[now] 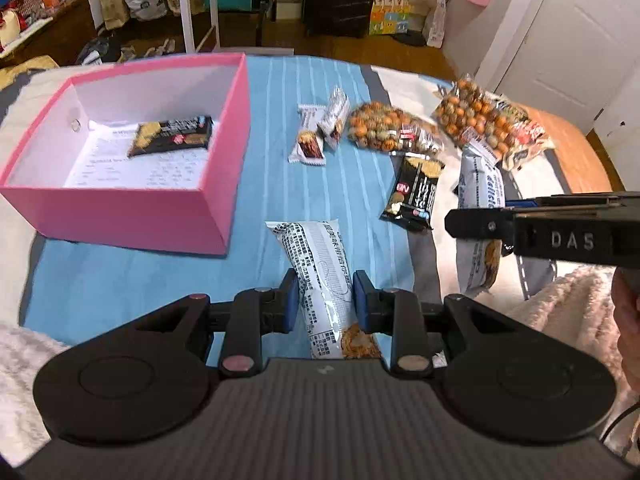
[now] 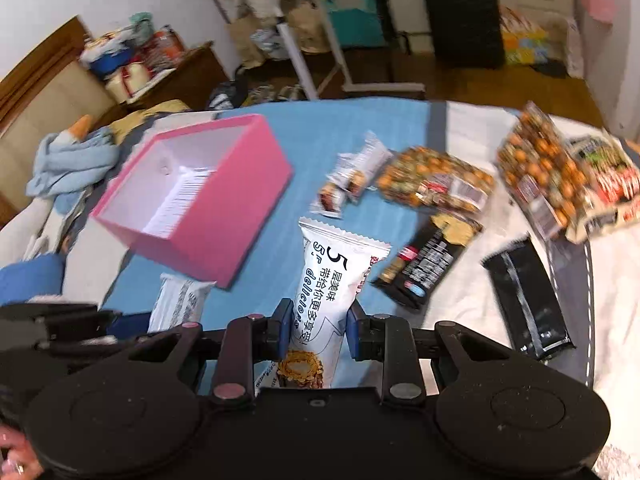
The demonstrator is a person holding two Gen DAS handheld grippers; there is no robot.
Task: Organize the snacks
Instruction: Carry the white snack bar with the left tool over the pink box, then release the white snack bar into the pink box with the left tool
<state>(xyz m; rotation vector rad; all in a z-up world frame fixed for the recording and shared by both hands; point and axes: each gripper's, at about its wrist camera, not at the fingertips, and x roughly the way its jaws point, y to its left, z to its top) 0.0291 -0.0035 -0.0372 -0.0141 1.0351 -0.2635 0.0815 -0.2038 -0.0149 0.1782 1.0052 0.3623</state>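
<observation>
My left gripper (image 1: 325, 300) is shut on a long white snack pack (image 1: 320, 264) with its printed back up, held over the blue sheet. My right gripper (image 2: 316, 330) is shut on a second white snack pack (image 2: 332, 276) marked "5"; it also shows at the right of the left wrist view (image 1: 480, 184). The pink box (image 1: 224, 148) stands at the left with one black cracker pack (image 1: 172, 134) inside. The box also shows in the right wrist view (image 2: 224, 220). On the sheet lie another black cracker pack (image 1: 414, 192), two small white bars (image 1: 320, 128) and two bags of coloured balls (image 1: 384, 126).
A black pack (image 2: 528, 300) lies on the white blanket at the right. A third white pack (image 2: 180, 304) shows by the left gripper in the right wrist view. A fluffy blanket (image 1: 560, 300) covers the near right. Furniture and bags stand beyond the bed.
</observation>
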